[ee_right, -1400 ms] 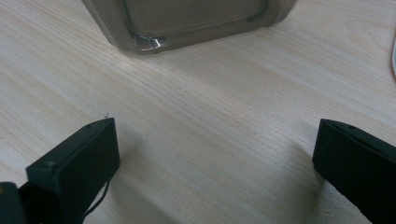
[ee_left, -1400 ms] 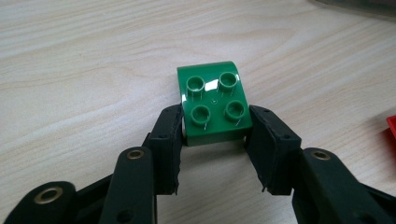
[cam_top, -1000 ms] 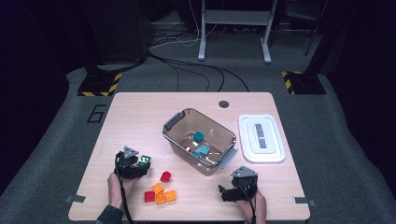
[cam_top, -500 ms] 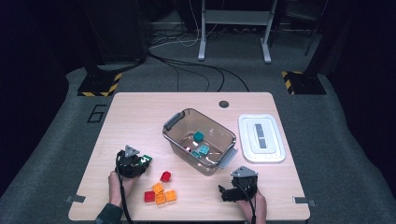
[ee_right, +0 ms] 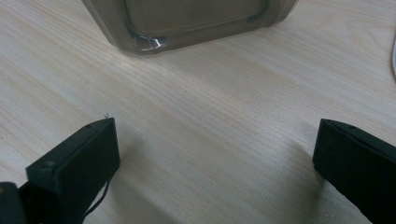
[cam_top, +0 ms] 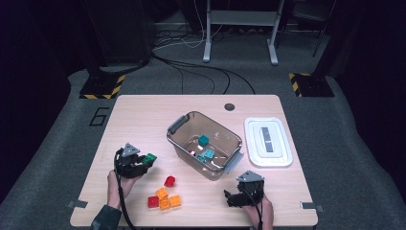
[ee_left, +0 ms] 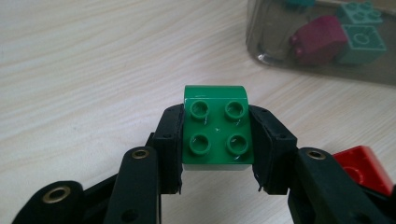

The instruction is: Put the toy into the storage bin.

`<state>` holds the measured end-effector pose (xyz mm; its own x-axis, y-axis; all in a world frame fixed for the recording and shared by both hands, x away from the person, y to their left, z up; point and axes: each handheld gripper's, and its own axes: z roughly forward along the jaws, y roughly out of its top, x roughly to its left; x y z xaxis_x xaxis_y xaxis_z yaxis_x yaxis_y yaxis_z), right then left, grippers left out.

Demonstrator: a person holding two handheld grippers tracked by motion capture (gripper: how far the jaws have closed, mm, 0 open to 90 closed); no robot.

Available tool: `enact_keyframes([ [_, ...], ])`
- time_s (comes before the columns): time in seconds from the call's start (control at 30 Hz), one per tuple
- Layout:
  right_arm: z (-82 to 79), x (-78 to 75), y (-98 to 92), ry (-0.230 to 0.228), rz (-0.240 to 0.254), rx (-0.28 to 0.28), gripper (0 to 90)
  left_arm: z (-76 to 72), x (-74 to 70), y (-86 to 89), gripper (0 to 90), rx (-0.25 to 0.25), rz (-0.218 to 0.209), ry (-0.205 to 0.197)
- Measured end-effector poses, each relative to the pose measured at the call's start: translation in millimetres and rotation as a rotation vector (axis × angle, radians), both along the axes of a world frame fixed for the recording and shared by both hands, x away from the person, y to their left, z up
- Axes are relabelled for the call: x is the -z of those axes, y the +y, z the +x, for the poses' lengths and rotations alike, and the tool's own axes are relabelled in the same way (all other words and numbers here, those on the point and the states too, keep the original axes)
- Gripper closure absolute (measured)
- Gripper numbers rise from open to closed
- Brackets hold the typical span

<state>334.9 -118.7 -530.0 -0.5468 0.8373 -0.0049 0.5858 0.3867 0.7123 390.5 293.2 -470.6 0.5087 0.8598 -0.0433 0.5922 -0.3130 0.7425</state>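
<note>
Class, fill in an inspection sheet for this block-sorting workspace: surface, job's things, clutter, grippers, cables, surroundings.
Surface: pale wooden table.
Job's things: green studded plastic block clamped in the jaws; clear plastic bin holding teal blocks; red block and orange-and-red block cluster on the table.
Clutter: white bin lid beside the bin.
Grippers: left hand-held gripper shut on the green block, jaws just closed; right hand-held gripper open, empty.
Cables: black cables on floor.
Surroundings: grey carpet, hazard-striped stand bases.
</note>
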Motion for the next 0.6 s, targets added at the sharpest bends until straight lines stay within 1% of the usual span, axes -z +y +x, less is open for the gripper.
enact_keyframes([
  [0.07,0.0,0.0,0.0,0.0,0.0,0.0,0.0,0.3,-6.0,-2.0,58.6,0.011,0.005,-0.003],
  [0.13,0.0,0.0,0.0,0.0,0.0,0.001,0.0,0.6,-11.3,-4.5,58.7,0.015,0.0,-0.011],
  [0.23,-0.2,0.0,0.1,0.0,0.0,0.003,0.0,1.4,-17.3,-7.0,58.7,0.034,0.011,-0.015],
  [0.37,-0.2,0.0,0.1,0.0,0.001,0.003,0.0,1.9,-25.6,-11.0,58.7,0.049,0.007,-0.028],
  [0.57,0.2,0.1,-0.4,-0.002,-0.002,0.01,0.0,3.9,-40.5,-16.2,58.7,0.086,0.012,-0.04],
  [0.6,0.0,0.1,-0.4,0.0,-0.001,0.015,0.0,4.3,-42.9,-17.0,58.7,0.089,0.006,-0.044],
])
